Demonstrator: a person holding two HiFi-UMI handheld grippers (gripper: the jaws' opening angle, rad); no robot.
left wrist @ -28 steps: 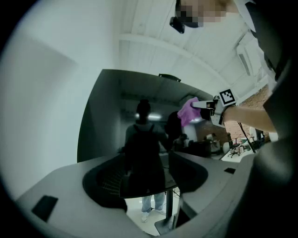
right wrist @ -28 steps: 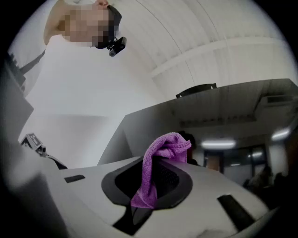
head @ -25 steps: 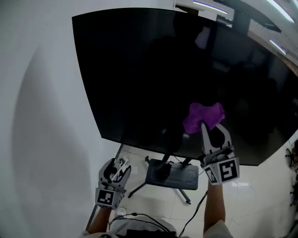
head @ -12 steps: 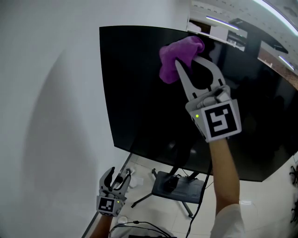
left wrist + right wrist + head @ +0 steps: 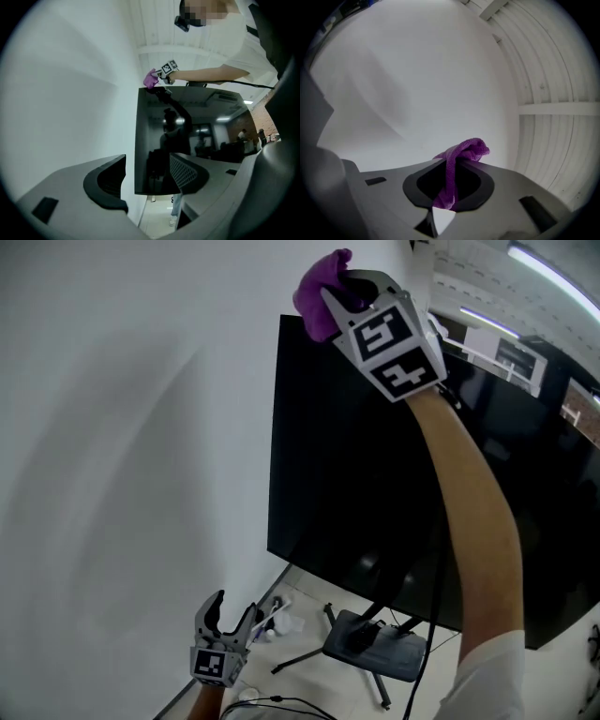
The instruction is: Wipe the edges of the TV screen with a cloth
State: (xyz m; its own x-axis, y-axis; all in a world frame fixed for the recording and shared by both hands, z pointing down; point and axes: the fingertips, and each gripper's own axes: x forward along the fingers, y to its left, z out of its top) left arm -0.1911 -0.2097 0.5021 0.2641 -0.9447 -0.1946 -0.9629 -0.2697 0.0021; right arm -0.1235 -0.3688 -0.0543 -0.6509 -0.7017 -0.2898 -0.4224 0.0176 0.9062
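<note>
The black TV screen [image 5: 375, 474] stands on a stand next to a white wall. My right gripper [image 5: 339, 282] is raised to the screen's top left corner and is shut on a purple cloth [image 5: 315, 294], which bunches over that corner. In the right gripper view the cloth [image 5: 457, 164] hangs pinched between the jaws, with wall and ceiling behind. The left gripper view shows the TV [image 5: 197, 140] from below, with the cloth [image 5: 150, 78] at its top corner. My left gripper [image 5: 231, 613] hangs low near the floor, open and holding nothing.
The white wall [image 5: 122, 427] runs close along the TV's left edge. Below the screen are the stand's dark base [image 5: 375, 648], a thin leg [image 5: 300, 659] and loose cables on a light floor. Ceiling lights [image 5: 544, 273] reflect in the screen.
My right gripper has climbed with the cloth from the screen's lower middle to its top left corner. The left gripper has stayed low and open.
</note>
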